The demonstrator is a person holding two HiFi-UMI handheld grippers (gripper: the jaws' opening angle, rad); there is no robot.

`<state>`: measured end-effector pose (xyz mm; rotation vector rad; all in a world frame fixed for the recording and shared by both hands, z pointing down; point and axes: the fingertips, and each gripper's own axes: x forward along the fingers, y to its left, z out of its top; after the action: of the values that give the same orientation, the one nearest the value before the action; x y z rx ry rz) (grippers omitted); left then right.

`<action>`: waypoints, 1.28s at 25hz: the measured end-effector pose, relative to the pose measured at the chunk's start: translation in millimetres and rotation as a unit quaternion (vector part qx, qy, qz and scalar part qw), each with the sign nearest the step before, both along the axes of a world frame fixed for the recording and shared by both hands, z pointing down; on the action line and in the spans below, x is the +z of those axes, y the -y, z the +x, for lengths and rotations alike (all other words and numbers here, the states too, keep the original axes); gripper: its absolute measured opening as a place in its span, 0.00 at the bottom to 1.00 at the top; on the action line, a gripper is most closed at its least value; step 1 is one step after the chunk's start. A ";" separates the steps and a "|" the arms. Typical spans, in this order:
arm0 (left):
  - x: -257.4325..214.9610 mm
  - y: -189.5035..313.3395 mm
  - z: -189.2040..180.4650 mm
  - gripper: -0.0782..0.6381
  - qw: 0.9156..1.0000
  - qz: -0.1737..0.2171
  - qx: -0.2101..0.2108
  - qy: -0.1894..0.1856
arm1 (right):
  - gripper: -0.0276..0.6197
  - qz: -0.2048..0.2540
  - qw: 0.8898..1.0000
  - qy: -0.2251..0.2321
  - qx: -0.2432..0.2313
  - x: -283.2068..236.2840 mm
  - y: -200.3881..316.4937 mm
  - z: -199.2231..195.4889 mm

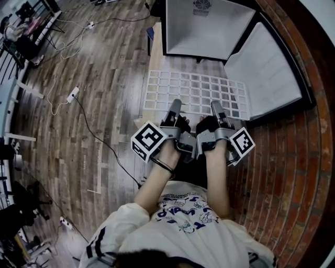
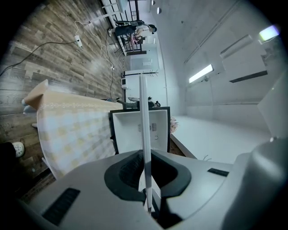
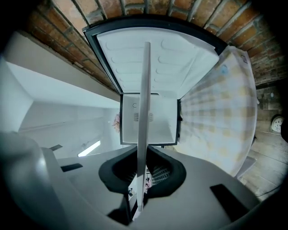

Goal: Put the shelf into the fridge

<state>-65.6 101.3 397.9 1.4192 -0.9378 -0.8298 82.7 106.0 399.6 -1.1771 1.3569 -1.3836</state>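
While layout is given by head view, grip is read only from gripper views: left gripper (image 2: 146, 179) fingers (image 2: 126, 168) clenched on shelf (image 2: 145, 130); right gripper (image 3: 141, 175) likewise clamped on it. Shelf seen there edge-on as thin, flat white strip, aimed at open fridge (image 3: 148, 121): smooth white interior, black frame. In head view, shelf held level over pale checked surface (image 1: 157, 84), before fridge, outside it; panel hardly told from checks. Ribbed door (image 3: 153, 54) lining shown only in right gripper view. Round logo (image 1: 201, 5) unreadable. Plank floor (image 1: 94, 68).
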 end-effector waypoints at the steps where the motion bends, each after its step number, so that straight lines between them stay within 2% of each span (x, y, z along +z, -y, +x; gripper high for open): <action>1: -0.7 10.0 5.2 0.16 1.000 0.000 -0.003 0.000 | 0.12 0.000 1.000 0.001 -0.003 -0.7 11.0 5.2; 11: 1.8 142.3 45.6 0.16 0.999 -0.017 -0.043 0.001 | 0.12 -0.017 0.999 0.001 -0.045 1.7 155.8 45.4; 19: 1.0 171.2 43.2 0.16 0.998 -0.026 -0.053 0.001 | 0.12 -0.026 0.998 0.004 -0.059 0.1 190.0 41.7; 32: 5.7 172.3 47.7 0.16 0.999 -0.023 -0.040 0.004 | 0.12 -0.020 0.999 0.006 -0.046 5.7 186.8 46.6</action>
<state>-17.9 -71.0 403.6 1.3535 -1.0182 -0.8572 129.3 -80.8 405.3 -1.1434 1.3957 -1.4873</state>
